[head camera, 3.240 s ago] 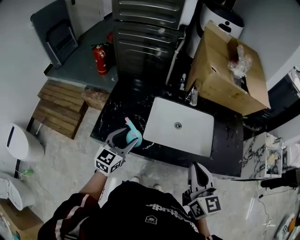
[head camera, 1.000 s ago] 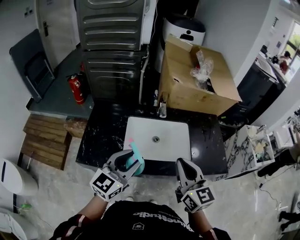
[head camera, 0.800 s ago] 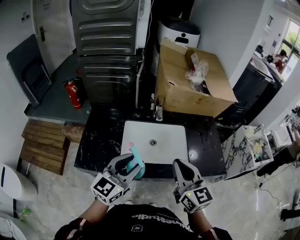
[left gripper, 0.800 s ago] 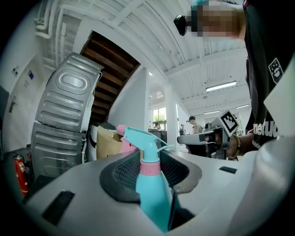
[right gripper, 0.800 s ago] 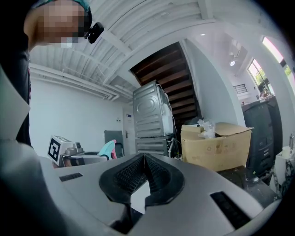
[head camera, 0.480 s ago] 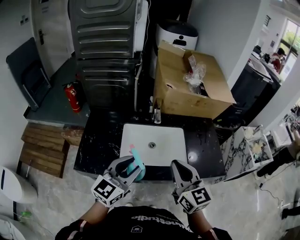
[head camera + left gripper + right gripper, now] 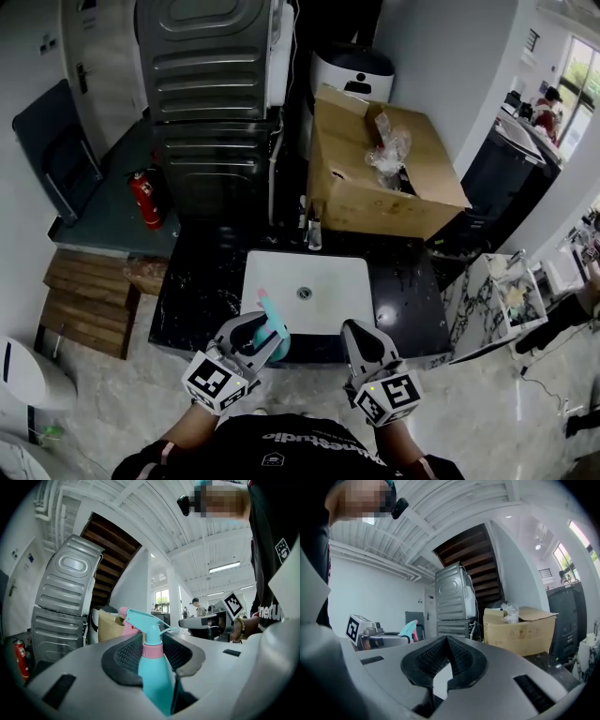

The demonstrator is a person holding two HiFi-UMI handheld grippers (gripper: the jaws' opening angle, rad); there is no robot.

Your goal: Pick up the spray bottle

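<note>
Two tongs show in the head view, side by side at the near edge of the black tabletop [image 7: 197, 300]. The left tongs [image 7: 261, 333] are closed on the spray bottle [image 7: 272, 322], which has a teal body and a pink collar. The bottle stands upright over the front rim of the white sink [image 7: 342, 291], and we judge it lifted clear. The right tongs [image 7: 354, 328] hang just beside it, apart from the bottle.

In the left gripper view, the ribbed pads [image 7: 124, 656] press on the teal body just under the collar. The jaws stand part-way apart round it, and the spray head rises above them.

In the right gripper view, the jaw tips meet with nothing between them — these tongs are empty.

For the step in hand, we advise the following:
- Hold the left tongs level so the bottle stays upright.
- Apply steady, moderate pressure — a plastic body likely flexes under a hard squeeze and slips under a slack one.
- Treat the collar as a stop against sliding.
- Leave the right tongs clear of the trigger.
</note>
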